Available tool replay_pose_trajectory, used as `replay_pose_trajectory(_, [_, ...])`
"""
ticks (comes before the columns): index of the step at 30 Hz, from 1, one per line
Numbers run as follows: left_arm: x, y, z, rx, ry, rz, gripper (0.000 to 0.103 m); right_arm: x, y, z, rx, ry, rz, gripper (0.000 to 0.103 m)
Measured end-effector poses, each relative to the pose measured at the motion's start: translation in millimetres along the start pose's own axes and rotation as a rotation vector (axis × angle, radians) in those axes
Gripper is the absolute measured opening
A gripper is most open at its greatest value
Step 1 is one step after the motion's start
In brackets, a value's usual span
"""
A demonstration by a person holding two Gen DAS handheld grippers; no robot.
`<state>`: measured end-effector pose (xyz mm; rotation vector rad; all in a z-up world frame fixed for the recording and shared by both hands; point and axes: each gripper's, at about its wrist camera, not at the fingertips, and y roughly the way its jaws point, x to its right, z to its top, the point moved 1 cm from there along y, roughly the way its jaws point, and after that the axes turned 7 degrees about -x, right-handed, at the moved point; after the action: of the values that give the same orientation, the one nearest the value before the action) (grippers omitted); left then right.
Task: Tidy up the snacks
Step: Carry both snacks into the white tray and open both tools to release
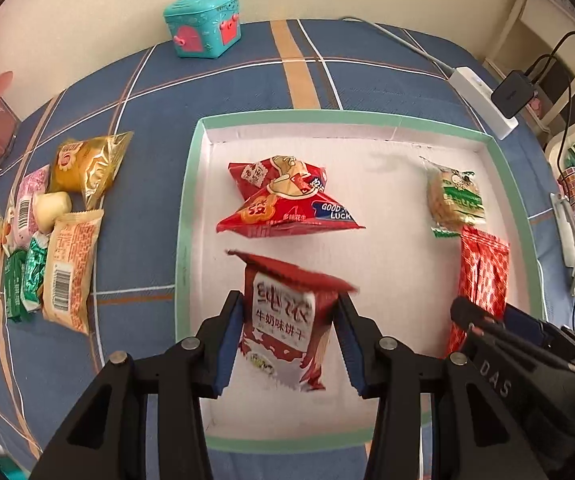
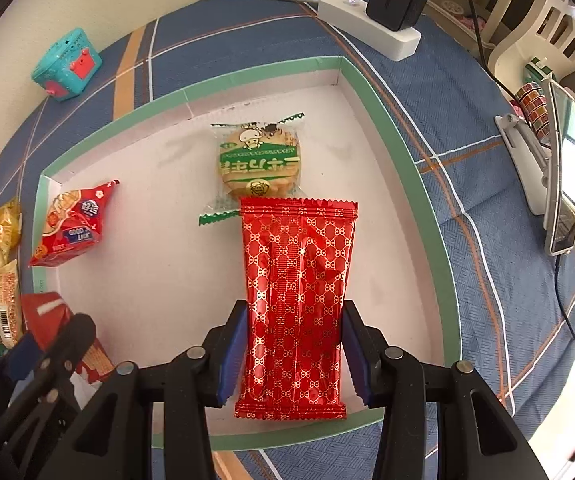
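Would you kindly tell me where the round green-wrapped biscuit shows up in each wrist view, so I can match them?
Left wrist: the biscuit lies at the right of the tray, just above the patterned red packet.
Right wrist: the biscuit sits centre, above the same red packet.
Shared landmark: the teal toy chest on the far cloth.

Both wrist views are bright and evenly lit by soft, warm light, with only faint grey shadows on the white floor of the tray (image 1: 387, 264). Fisheye bending curves the edges into dark corners. Glare glints on the red foil packet (image 2: 295, 300); the biscuit packet (image 1: 287, 320) looks slightly blurred.
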<state>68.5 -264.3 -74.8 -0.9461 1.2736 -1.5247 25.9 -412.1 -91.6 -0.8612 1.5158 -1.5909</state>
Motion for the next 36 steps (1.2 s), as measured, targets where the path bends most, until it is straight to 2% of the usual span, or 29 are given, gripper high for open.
replay_pose_trajectory(3, [0,11,0,-0.032,-0.008,-0.012,0.046,0,2,1,-0.005,-0.003,-0.003,0.048])
replay_pose_trajectory(6, [0,19,-2,-0.065,-0.015,-0.031,0.041,-1,4,3,-0.009,-0.001,-0.007,0.048])
replay_pose_trajectory(13, [0,27,-4,-0.093,-0.017,-0.027,0.041,-3,8,5,-0.006,0.003,-0.003,0.049])
replay_pose_trajectory(16, [-2,28,-4,-0.100,-0.017,-0.032,0.041,1,6,3,-0.007,0.015,0.015,0.060])
replay_pose_trajectory(18, [-2,29,-4,-0.102,-0.020,-0.035,0.042,5,7,5,-0.004,0.023,0.013,0.062])
replay_pose_trajectory(21, [-3,30,-2,-0.116,-0.034,-0.053,0.049,8,4,6,0.002,0.039,0.031,0.064])
replay_pose_trajectory(23, [-3,30,-3,-0.122,-0.040,-0.058,0.050,11,2,8,0.014,0.045,0.034,0.071])
replay_pose_trajectory(31, [-9,-4,-5,-0.064,-0.055,-0.108,0.050,23,-32,8,0.113,0.073,0.064,0.071])
replay_pose_trajectory(36, [-36,-29,-3,-0.011,-0.143,-0.144,0.050,28,-52,5,0.165,0.083,0.073,0.071])
